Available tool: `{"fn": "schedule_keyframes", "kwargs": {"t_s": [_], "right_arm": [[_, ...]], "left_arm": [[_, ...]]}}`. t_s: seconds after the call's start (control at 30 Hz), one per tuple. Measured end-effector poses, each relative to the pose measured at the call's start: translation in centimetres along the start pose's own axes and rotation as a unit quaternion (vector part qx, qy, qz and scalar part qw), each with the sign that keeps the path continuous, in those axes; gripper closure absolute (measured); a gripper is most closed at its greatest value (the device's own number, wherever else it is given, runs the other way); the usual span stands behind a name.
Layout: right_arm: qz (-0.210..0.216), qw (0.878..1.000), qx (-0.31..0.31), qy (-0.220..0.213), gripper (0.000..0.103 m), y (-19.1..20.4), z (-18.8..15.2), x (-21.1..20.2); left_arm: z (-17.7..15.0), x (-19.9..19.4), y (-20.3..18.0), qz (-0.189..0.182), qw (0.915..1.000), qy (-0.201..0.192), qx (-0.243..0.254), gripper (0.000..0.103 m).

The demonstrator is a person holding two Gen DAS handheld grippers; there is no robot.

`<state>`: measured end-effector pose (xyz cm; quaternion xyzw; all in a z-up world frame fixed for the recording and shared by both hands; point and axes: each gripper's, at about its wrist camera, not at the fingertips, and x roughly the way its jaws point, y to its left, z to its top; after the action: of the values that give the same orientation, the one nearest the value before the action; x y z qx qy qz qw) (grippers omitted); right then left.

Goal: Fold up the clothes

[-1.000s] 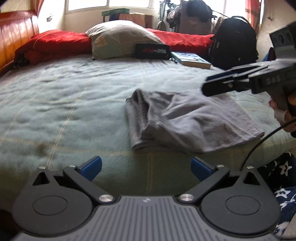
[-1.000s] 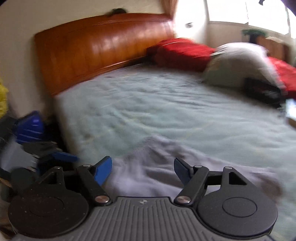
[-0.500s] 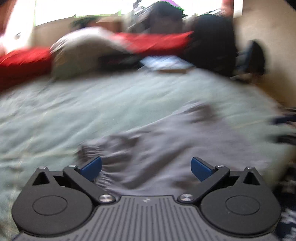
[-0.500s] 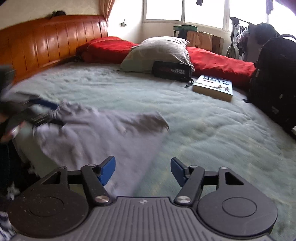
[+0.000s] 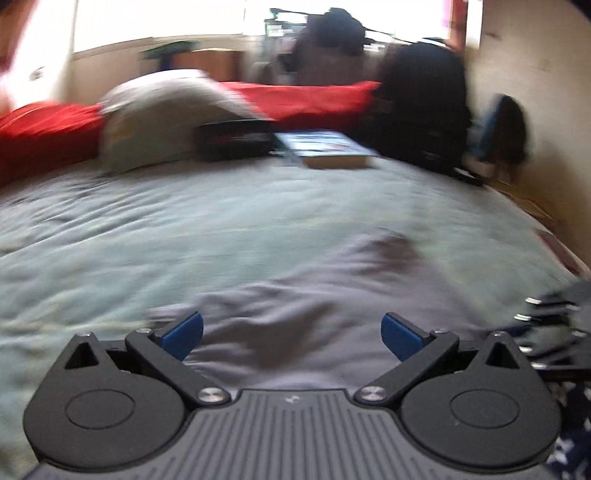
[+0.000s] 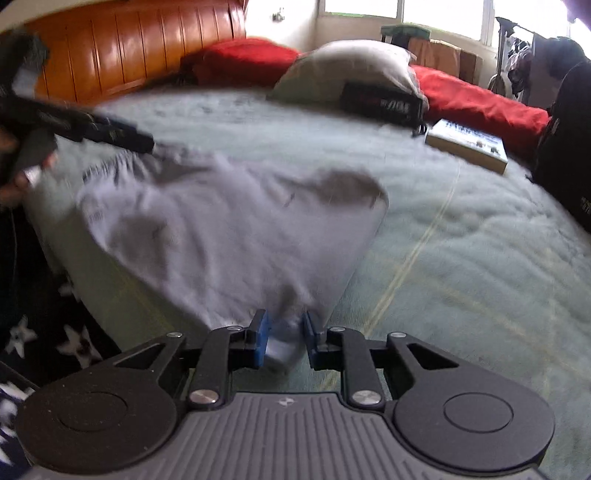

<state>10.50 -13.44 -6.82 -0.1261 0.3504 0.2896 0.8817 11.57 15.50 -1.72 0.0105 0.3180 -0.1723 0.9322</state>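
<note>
Looking from the left wrist, the left gripper is spread wide over the near edge of the grey garment on the green bedspread. From the right wrist, the right gripper is closing, garment corner between its blue pads.

Pale-green bed with grey garment, pillow, book, black pouch.

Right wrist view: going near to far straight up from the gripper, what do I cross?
Right gripper, jaws closing on a corner of cloth → crumpled grey cloth garment → pale green bedspread → pale grey-green pillow → bright window.
</note>
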Motion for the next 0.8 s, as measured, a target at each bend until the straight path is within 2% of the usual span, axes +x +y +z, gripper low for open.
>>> {"fn": "schedule_keyframes", "kwargs": {"t_s": [0.03, 0.1, 0.13, 0.2, 0.27, 0.33, 0.5, 0.6, 0.67, 0.73, 0.8], "right_arm": [[0.002, 1.0, 0.008, 0.0, 0.078, -0.2, 0.0, -0.3], [0.007, 1.0, 0.025, -0.001, 0.078, -0.7, -0.1, -0.8], [0.009, 1.0, 0.03, -0.001, 0.078, -1.0, 0.2, -1.2], [0.012, 0.999, 0.033, -0.007, 0.078, -1.7, 1.1, -1.7], [0.014, 0.999, 0.033, -0.02, 0.078, -2.4, 3.1, -1.4], [0.017, 0.999, 0.029, -0.034, 0.078, -3.0, 5.4, -0.7], [0.024, 0.998, 0.023, -0.056, 0.078, -4.2, 10.9, 4.2], [0.013, 0.999, 0.027, -0.032, 0.078, -5.2, 12.1, 8.3], [-0.009, 0.999, 0.035, 0.01, 0.08, -6.3, 11.4, 11.1], [0.002, 0.999, 0.052, 0.001, 0.081, -7.5, 10.4, 11.8], [0.01, 0.997, 0.072, 0.003, 0.081, -8.1, 10.8, 11.1]], "left_arm": [[-0.5, 0.5, -0.7, -0.015, 0.9998, 0.001, 0.015, 0.001], [-1.3, 2.4, -1.2, -0.011, 0.9988, 0.034, 0.033, 0.001], [-1.7, 3.5, -0.9, 0.009, 0.9976, 0.062, 0.029, 0.001], [-2.3, 4.2, 0.6, 0.016, 0.9972, 0.072, -0.009, 0.001], [-2.0, 3.0, 1.5, 0.005, 0.9974, 0.058, -0.043, 0.001], [-1.5, 2.4, 1.7, 0.015, 0.998, 0.048, -0.038, 0.001], [-2.0, 3.2, 1.9, 0.013, 0.9976, 0.062, -0.027, 0.001], [-2.5, 2.8, 1.6, 0.016, 0.9982, 0.058, -0.01, 0.001], [-2.5, 2.6, 2.0, 0.007, 0.9985, 0.054, -0.011, 0.001], [-2.5, 2.2, 2.6, -0.005, 0.9985, 0.051, -0.02, 0.001], [-2.0, 1.6, 2.9, -0.016, 0.9978, 0.05, -0.041, 0.001]]}}
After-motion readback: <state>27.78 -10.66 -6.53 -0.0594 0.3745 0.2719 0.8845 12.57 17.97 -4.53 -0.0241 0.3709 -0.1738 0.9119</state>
